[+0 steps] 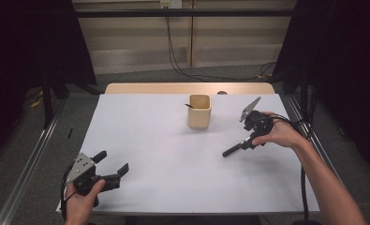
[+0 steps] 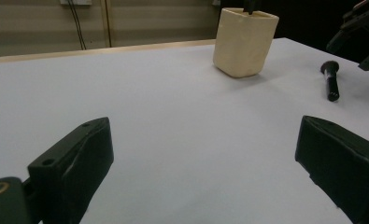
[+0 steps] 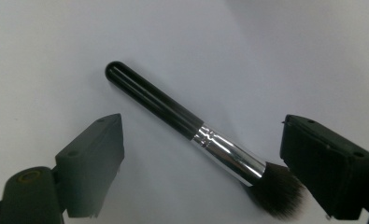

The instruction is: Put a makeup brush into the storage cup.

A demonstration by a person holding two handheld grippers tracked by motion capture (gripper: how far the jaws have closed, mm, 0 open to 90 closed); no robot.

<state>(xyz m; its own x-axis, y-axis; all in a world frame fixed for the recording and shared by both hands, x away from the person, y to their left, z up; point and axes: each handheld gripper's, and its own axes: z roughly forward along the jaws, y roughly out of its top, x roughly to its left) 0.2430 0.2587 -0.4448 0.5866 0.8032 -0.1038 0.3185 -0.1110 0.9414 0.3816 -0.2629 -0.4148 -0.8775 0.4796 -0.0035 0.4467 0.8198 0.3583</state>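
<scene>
Now, brush: I see a black-handled makeup brush with a silver ferrule and dark bristles point(image 3: 191, 133) lying flat on the white table top point(image 1: 164, 154), at its right side, handle end pointing toward the middle.
Right gripper: my right gripper point(image 3: 201, 158) hovers just over the brush, jaws spread wide to either side of the ferrule and bristles, not touching it and holding nothing.
Right hand: the hand point(image 1: 278, 133) tilts the tool down at the brush.
Cup: a cream, square-sided holder cup point(image 1: 199, 111) stands upright near the far edge, well apart from the brush; something dark and thin pokes above its rim, too small for me to tell what.
Left gripper: my left gripper point(image 1: 111, 165) rests low at the near left corner, jaws wide apart and empty, aimed across the table toward the cup.
Progress: I judge the work barely begun; the brush is not yet gripped.
Left to do: close on the brush, lift it, and probably carry it to the cup.
</scene>
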